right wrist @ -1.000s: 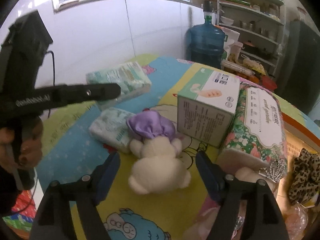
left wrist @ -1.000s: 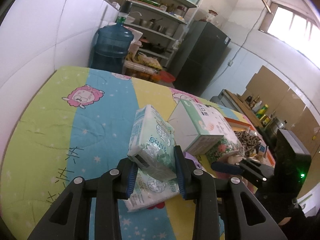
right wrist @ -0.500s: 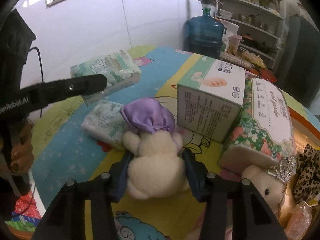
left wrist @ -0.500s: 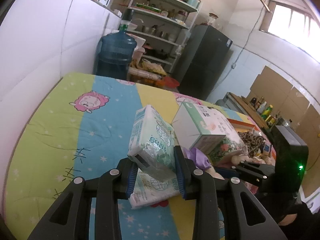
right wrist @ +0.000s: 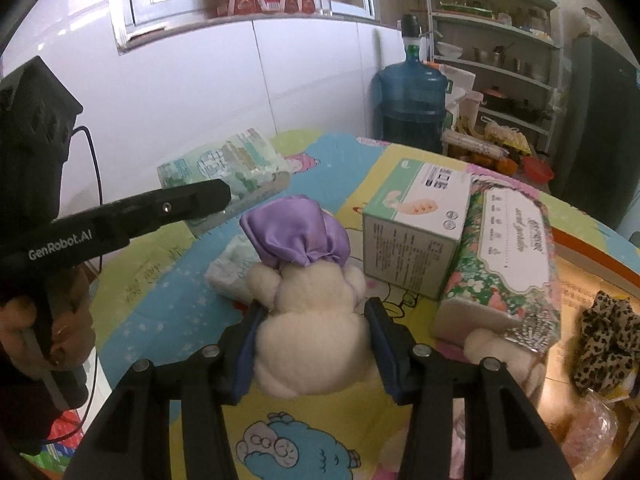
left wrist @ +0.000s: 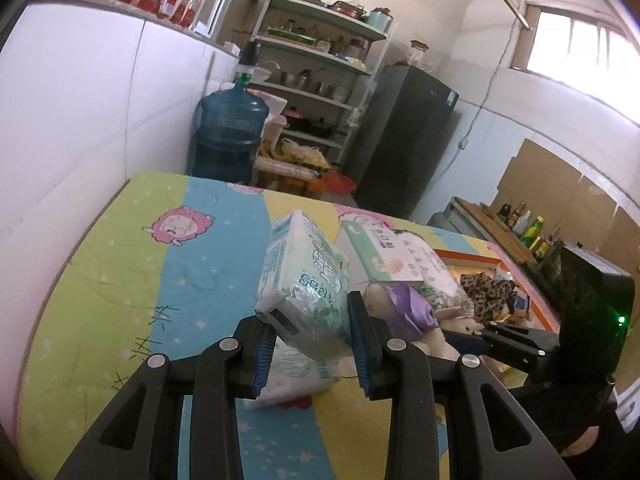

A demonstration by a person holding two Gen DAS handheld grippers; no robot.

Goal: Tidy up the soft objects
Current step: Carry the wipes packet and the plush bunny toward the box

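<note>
Meanwhile, the left gripper [left wrist: 312,350] stays clamped on a green-and-white plastic pack of tissues [left wrist: 306,280], held tilted above the cartoon-print quilt [left wrist: 120,280], with a second soft tissue pack [left wrist: 292,372] lying flat directly beneath its fingers. Just to its right, the right gripper [right wrist: 312,344] has just closed its blue-padded jaws on the body of a cream plush toy in a purple satin cap [right wrist: 312,320], beside a white-and-green cardboard box [right wrist: 416,224] and a floral-wrapped tissue pack [right wrist: 508,264].
</note>
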